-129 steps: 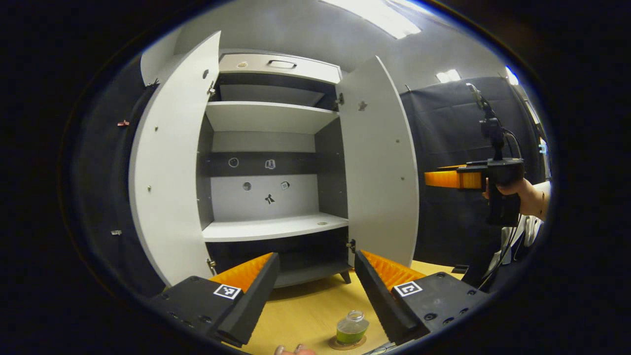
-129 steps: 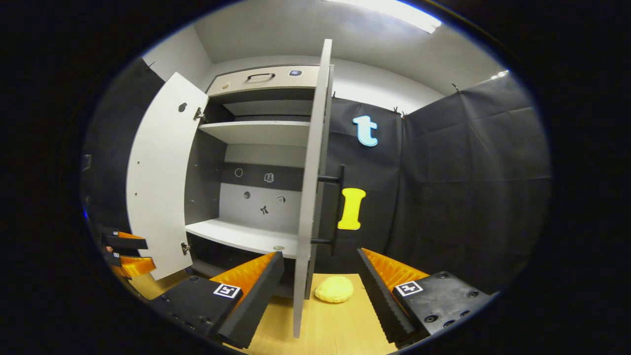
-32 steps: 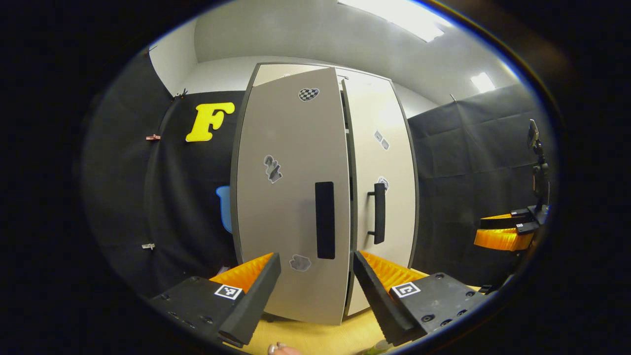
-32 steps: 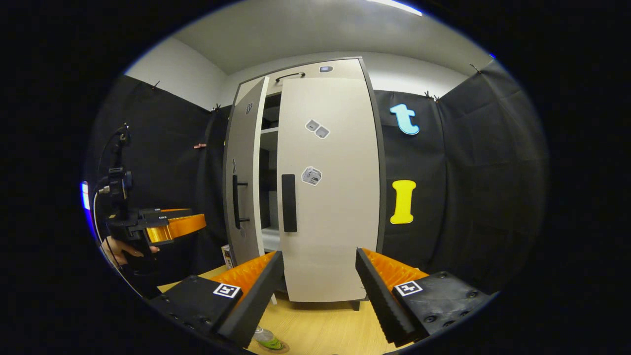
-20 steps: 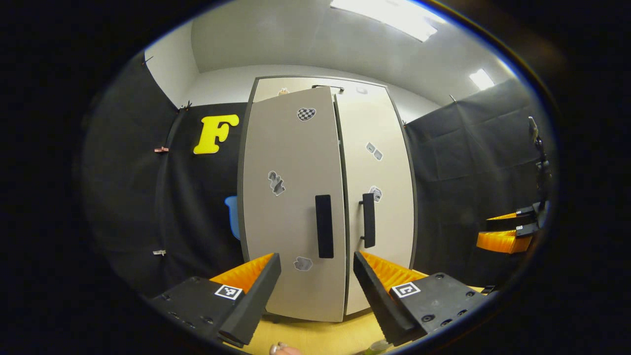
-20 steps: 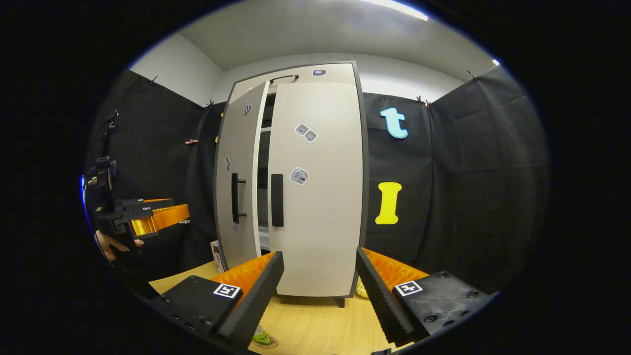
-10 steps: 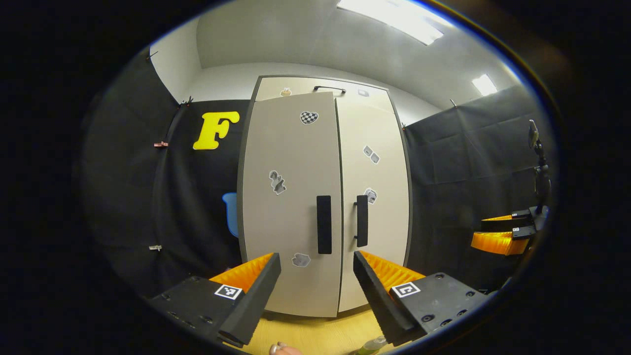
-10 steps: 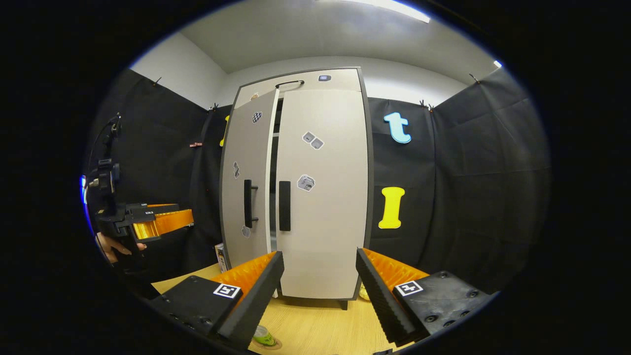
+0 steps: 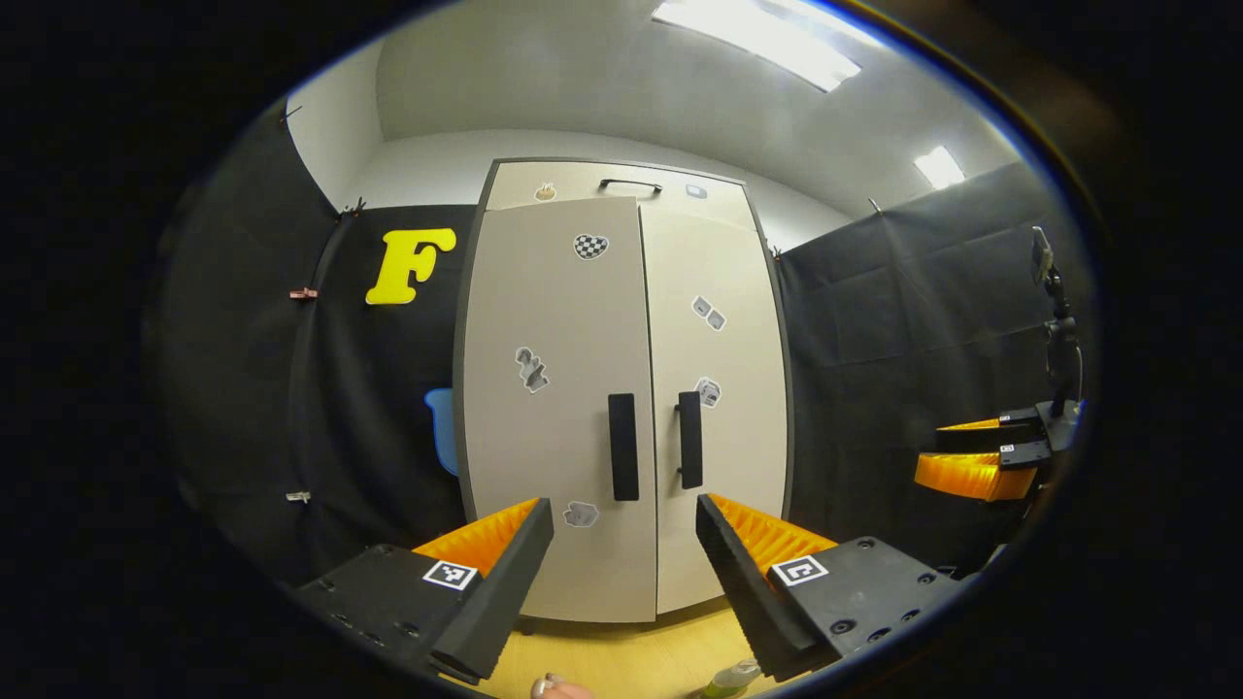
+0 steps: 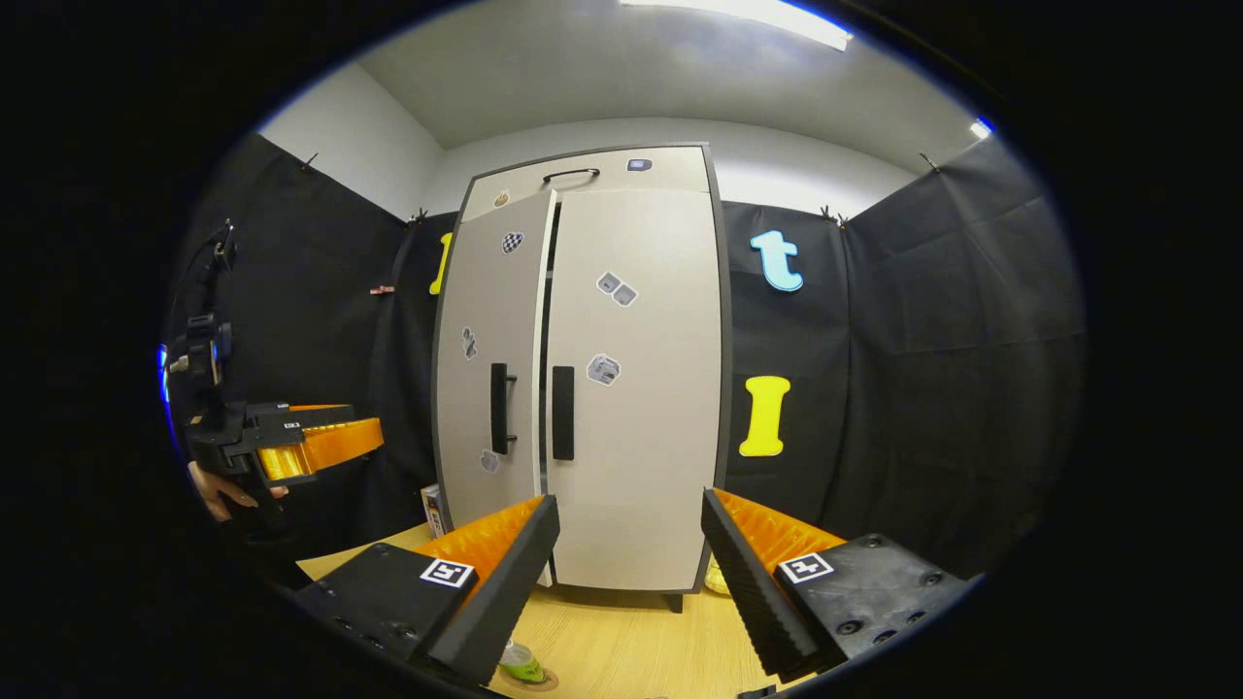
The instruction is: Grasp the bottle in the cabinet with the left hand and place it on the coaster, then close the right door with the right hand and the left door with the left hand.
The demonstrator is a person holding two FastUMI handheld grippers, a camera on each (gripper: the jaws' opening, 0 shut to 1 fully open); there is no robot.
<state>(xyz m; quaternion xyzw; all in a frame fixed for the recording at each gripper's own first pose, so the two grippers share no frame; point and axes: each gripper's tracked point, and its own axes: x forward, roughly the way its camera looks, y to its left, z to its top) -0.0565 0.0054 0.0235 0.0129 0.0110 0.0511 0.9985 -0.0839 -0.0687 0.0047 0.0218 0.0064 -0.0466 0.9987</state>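
I am holding my left tongs point(image 9: 621, 573) gaping and empty before the cabinet point(image 9: 621, 388), my right tongs point(image 10: 631, 573) likewise wide — bottle point(image 10: 521, 662) sitting on its coaster point(image 10: 546, 678), lower centre, left door point(image 10: 486, 388) showing a slight gap.

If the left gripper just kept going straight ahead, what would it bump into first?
Probably the cabinet's left door, near its black handle. The open left gripper points about there with nothing in between, though the distance is hard to judge.

Light came from ceiling panels point(image 9: 755, 41) above and ahead of each gripper, glaring white and blown out. The cabinet point(image 9: 621, 408) ahead was evenly lit and sharp. Fisheye distortion bowed its edges. The black cloth to either side stayed dim.
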